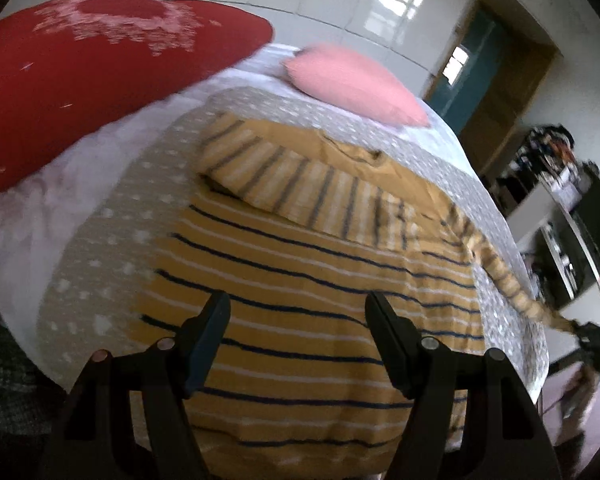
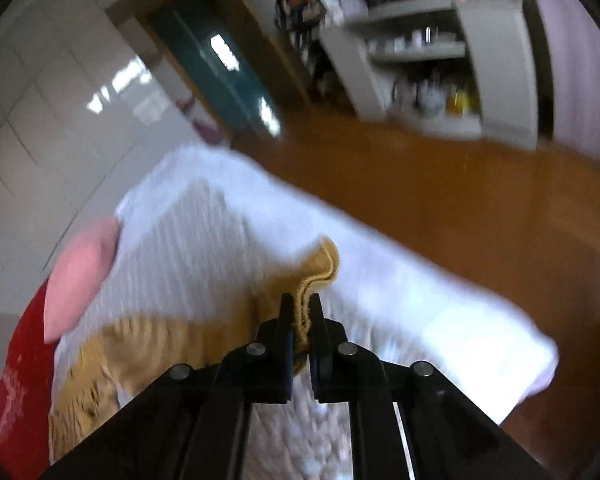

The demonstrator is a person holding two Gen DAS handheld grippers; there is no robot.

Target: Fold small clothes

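Note:
A small mustard-yellow sweater with dark blue and white stripes lies spread on the bed. One sleeve is folded across its chest. My left gripper is open and empty, just above the sweater's lower body. The other sleeve is stretched out to the right, off the body, to my right gripper. In the right wrist view my right gripper is shut on the sleeve's yellow cuff and holds it above the bed.
The bed has a grey dotted cover over white sheets. A red pillow and a pink pillow lie at its head. Past the bed's edge are a wooden floor, a white shelf unit and a doorway.

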